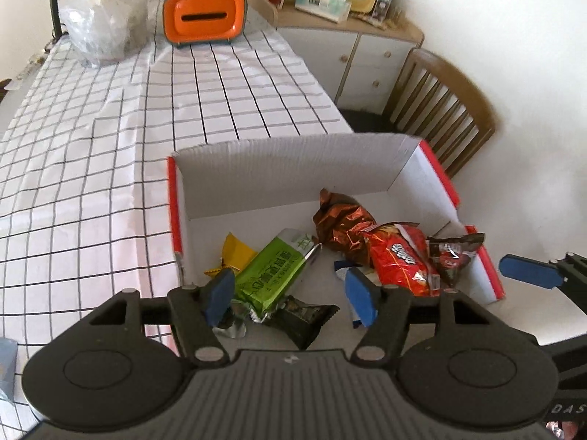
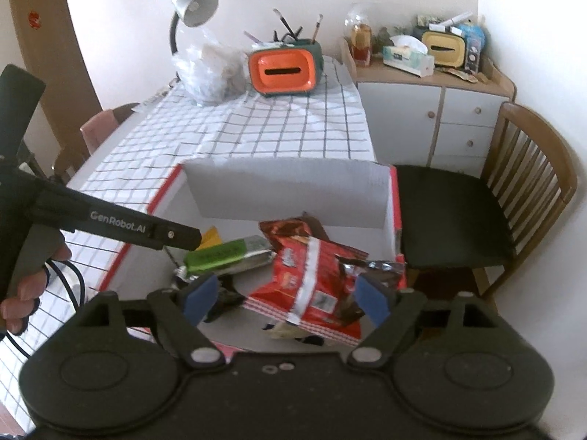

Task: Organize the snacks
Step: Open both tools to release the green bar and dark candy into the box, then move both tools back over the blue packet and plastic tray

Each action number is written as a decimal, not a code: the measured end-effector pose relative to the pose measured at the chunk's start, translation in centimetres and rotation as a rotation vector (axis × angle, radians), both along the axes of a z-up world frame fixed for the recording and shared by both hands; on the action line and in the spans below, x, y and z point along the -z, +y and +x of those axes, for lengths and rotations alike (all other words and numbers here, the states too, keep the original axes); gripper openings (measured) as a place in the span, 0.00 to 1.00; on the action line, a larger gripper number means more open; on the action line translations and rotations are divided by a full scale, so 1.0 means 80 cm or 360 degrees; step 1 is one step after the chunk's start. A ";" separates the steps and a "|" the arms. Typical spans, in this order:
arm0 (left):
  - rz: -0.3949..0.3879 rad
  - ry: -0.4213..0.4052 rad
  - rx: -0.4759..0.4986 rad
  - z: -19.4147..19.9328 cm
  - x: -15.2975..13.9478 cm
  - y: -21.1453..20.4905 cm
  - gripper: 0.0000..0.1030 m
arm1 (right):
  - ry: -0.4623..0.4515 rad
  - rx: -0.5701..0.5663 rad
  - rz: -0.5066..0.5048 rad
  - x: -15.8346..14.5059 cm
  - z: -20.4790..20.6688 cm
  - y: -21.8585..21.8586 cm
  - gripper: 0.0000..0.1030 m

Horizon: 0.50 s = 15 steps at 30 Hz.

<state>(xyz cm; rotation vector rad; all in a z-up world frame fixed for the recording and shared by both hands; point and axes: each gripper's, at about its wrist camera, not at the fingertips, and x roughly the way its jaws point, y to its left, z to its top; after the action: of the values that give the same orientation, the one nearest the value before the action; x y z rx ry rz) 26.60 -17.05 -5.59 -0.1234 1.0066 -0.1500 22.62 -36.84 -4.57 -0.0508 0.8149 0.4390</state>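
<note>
Snacks lie heaped in a white box (image 1: 293, 179) at the counter's (image 1: 91, 146) near right edge.
Low in frame, the left tool (image 1: 291, 293) gapes wide over a green packet (image 1: 269, 275); the right tool (image 2: 286, 299) is likewise wide, empty, above a red bag (image 2: 308, 282). Mid-frame sit a yellow packet (image 1: 234, 249) and brown bag (image 1: 341, 220); at the top, an orange holder (image 1: 205, 18).

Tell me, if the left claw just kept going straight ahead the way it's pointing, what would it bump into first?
Probably the green snack pack: it lies in the box just ahead of the open left claw, slightly left of centre. Depth is hard to judge.
</note>
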 end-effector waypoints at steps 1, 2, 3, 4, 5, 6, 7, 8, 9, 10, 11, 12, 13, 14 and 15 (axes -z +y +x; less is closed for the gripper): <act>-0.0004 -0.0018 -0.0001 -0.005 -0.005 0.003 0.64 | -0.0010 -0.0004 0.0006 -0.003 -0.003 0.003 0.82; -0.0011 -0.0034 -0.0005 -0.010 -0.009 0.008 0.64 | -0.0016 -0.0004 0.0012 -0.004 -0.005 0.006 0.83; -0.0019 -0.0050 -0.0010 -0.015 -0.013 0.011 0.64 | -0.0020 -0.0005 0.0019 -0.006 -0.007 0.009 0.83; -0.0028 -0.0068 -0.0015 -0.020 -0.018 0.016 0.66 | -0.0024 -0.0006 0.0031 -0.008 -0.010 0.013 0.84; -0.0037 -0.0085 -0.0019 -0.026 -0.022 0.021 0.67 | -0.0028 -0.0007 0.0041 -0.010 -0.012 0.016 0.86; -0.0050 -0.0103 -0.0023 -0.032 -0.026 0.027 0.70 | -0.0034 -0.0007 0.0052 -0.012 -0.014 0.020 0.87; -0.0061 -0.0117 -0.0030 -0.037 -0.031 0.033 0.71 | -0.0041 -0.0010 0.0062 -0.015 -0.017 0.025 0.88; -0.0067 -0.0132 -0.0033 -0.043 -0.034 0.039 0.71 | -0.0047 -0.0012 0.0070 -0.017 -0.020 0.028 0.89; -0.0068 -0.0150 -0.0034 -0.048 -0.038 0.044 0.71 | -0.0054 -0.0019 0.0084 -0.020 -0.022 0.034 0.89; -0.0068 -0.0166 -0.0034 -0.054 -0.042 0.050 0.71 | -0.0060 -0.0025 0.0095 -0.022 -0.025 0.039 0.90; -0.0070 -0.0179 -0.0038 -0.059 -0.045 0.056 0.71 | -0.0066 -0.0031 0.0106 -0.024 -0.027 0.045 0.91; -0.0077 -0.0193 -0.0044 -0.065 -0.049 0.063 0.71 | -0.0073 -0.0034 0.0112 -0.026 -0.030 0.049 0.92; -0.0081 -0.0203 -0.0050 -0.069 -0.051 0.070 0.72 | -0.0080 -0.0040 0.0118 -0.028 -0.032 0.056 0.93; -0.0084 -0.0217 -0.0058 -0.075 -0.054 0.078 0.73 | -0.0087 -0.0041 0.0121 -0.030 -0.034 0.063 0.95; -0.0088 -0.0229 -0.0067 -0.080 -0.056 0.086 0.75 | -0.0094 -0.0041 0.0123 -0.031 -0.036 0.069 0.95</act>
<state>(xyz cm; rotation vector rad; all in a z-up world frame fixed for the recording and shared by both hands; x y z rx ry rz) 20.19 -10.21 -1.11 -0.1815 0.8560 -0.1459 19.71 -31.33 -2.07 -0.0024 0.7391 0.4909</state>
